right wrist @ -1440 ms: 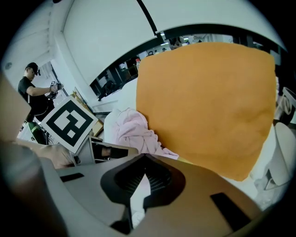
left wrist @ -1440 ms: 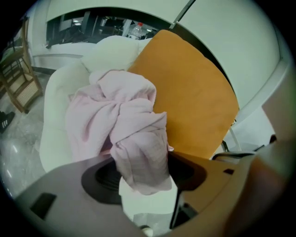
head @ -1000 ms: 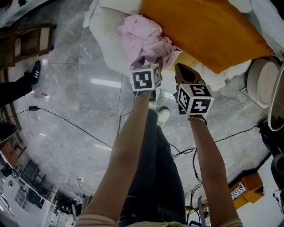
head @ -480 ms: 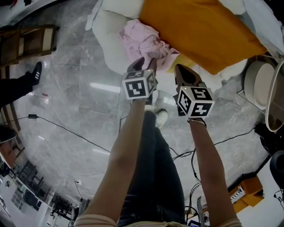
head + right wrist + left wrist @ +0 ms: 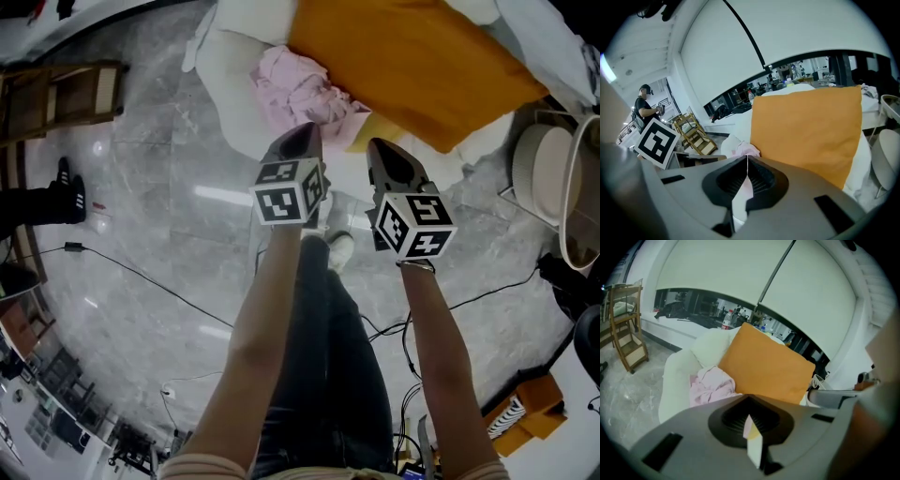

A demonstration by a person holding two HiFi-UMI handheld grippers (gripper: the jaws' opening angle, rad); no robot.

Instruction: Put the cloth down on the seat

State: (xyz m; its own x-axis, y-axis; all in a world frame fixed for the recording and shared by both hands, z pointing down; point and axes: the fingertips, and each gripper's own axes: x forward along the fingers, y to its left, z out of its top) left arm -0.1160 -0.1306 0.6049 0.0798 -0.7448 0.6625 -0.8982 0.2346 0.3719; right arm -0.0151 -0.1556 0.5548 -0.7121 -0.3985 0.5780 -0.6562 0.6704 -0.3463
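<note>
The pink cloth lies crumpled on the white seat, just left of a big orange cushion. My left gripper hovers a little short of the cloth, jaws shut and empty, not touching it. Beside it on the right, my right gripper is also shut with nothing in it. In the left gripper view the cloth rests on the seat beyond the shut left gripper. The right gripper view shows the right gripper shut, the cloth just past it, and the cushion.
A wooden rack stands at the far left on the marble floor. A person's dark shoes and black cables are on the floor. A round white stool sits at the right. My legs are below the grippers.
The left gripper has drawn back from the cloth toward me and its jaws have shut. The cloth stays on the seat. The right gripper barely moved.
</note>
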